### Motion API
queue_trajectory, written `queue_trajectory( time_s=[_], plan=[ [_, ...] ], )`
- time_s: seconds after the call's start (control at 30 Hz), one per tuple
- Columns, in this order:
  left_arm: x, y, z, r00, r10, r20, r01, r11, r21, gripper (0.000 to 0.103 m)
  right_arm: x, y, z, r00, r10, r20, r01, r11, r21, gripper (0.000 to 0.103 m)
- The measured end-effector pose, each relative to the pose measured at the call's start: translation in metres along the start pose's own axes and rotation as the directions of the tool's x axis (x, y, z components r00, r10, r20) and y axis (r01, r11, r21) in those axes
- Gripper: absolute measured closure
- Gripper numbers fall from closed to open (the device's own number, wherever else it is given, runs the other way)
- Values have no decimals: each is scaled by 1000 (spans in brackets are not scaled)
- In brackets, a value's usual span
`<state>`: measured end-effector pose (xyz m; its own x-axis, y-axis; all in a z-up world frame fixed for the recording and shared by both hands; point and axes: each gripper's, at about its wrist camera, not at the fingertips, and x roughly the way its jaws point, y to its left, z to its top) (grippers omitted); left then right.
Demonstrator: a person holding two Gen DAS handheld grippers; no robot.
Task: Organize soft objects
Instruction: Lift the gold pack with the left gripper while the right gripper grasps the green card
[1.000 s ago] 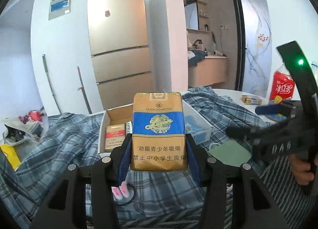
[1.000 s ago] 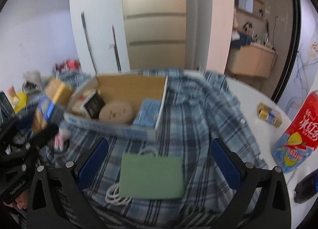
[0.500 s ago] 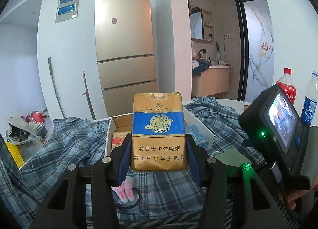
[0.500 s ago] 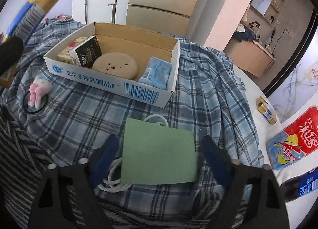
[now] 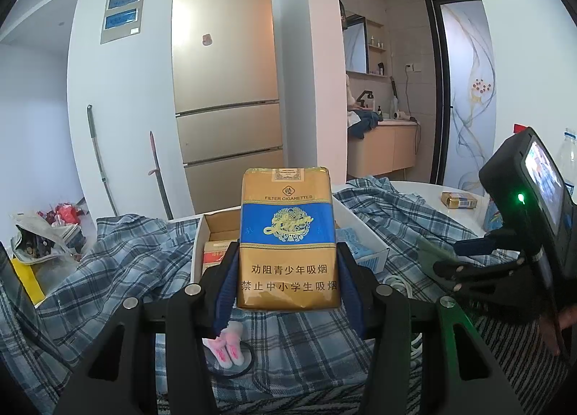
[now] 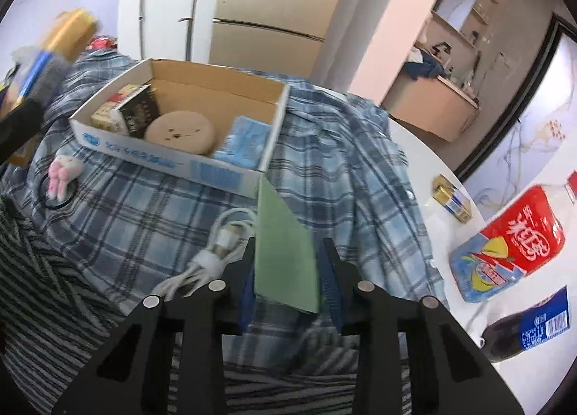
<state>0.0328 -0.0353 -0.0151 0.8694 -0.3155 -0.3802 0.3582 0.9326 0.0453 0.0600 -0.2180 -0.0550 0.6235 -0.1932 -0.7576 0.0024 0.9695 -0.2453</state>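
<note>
Left gripper [image 5: 288, 281] fingers were clenched on the lower half of an upright cigarette pack [image 5: 287, 238], held above the plaid cloth [image 6: 151, 213] short of the cardboard box [image 6: 173, 159]. Right gripper [image 6: 286, 283] fingers pinched a green pouch [image 6: 285, 256] by its near edge, raised on edge over a white cable [image 6: 216, 249]. Likely risks: the soft pack crushing or pivoting under squeeze; the limp pouch folding, slipping, or catching the box wall on entry; the two grippers colliding at the box.

White walls, gold fridge [image 5: 225, 87], perhaps washroom.
</note>
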Motion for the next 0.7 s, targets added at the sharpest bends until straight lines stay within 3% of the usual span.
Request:
queue_trajectory(
  time_s=[0.13,0.23,0.3,0.53,0.7],
  plan=[
    [1,1,-1,1000,-2,-4,2,1000,-6,50,14,-18,-1,999,37,-38,-34,998,59,83],
    [2,5,0,1000,4,-5,-4,1000,-25,50,9,-26,-1,998,55,2,-55,994,97,96],
    [2,8,0,1000,10,-1,-10,999,-37,50,0,-29,2,995,94,36,-98,989,112,96],
    [3,10,0,999,32,-3,-32,998,-46,50,-47,-21,14,970,117,212,-133,989,61,96],
    [-4,11,1,999,44,30,-42,998,-47,50,-61,-13,27,951,154,267,-174,984,50,96]
  ],
)
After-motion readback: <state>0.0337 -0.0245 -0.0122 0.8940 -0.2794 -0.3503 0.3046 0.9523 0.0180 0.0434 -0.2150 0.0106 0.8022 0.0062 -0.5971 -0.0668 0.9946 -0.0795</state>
